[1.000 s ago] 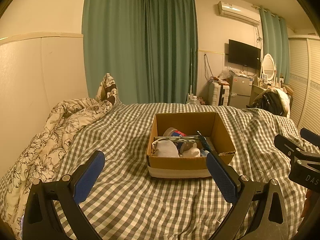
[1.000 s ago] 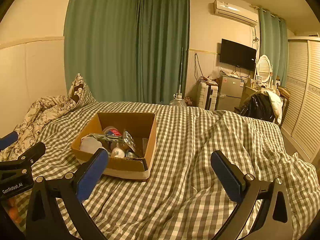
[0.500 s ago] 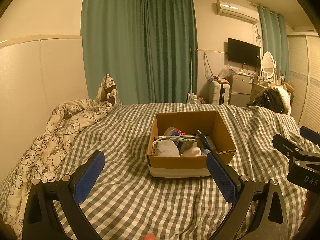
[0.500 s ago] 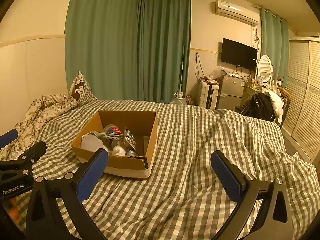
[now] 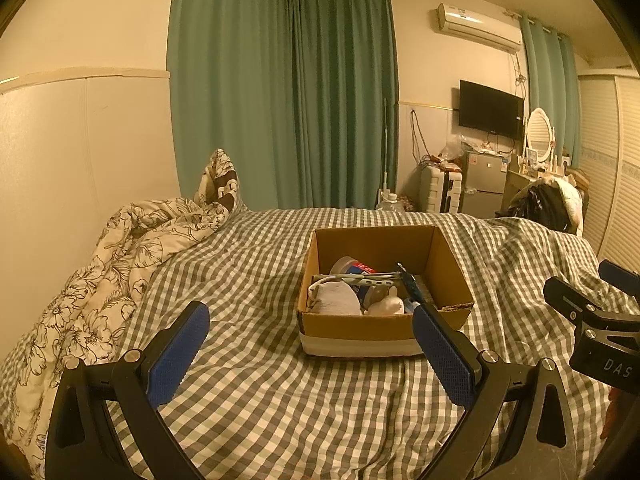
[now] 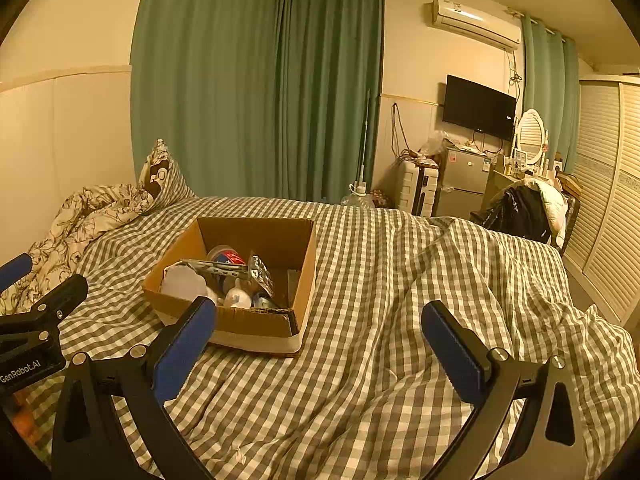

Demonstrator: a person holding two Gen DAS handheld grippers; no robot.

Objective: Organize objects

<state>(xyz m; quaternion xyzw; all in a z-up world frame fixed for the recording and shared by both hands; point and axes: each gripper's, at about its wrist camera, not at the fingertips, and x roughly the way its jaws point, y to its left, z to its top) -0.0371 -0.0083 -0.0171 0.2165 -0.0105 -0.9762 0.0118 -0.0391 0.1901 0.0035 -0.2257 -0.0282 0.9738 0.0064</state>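
Cardboard box [image 5: 360,326] sat at frame centre on the checked bedspread [image 5: 260,400]; left gripper [image 5: 310,354] and right gripper [image 6: 320,350] both gaped wide, empty.

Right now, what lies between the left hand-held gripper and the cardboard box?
Only checked bedspread between left hand-held gripper and cardboard box, per the left wrist view.

Box [image 5: 360,326] contents overlapping, perhaps tape roll [image 5: 352,268]; items unidentifiable.
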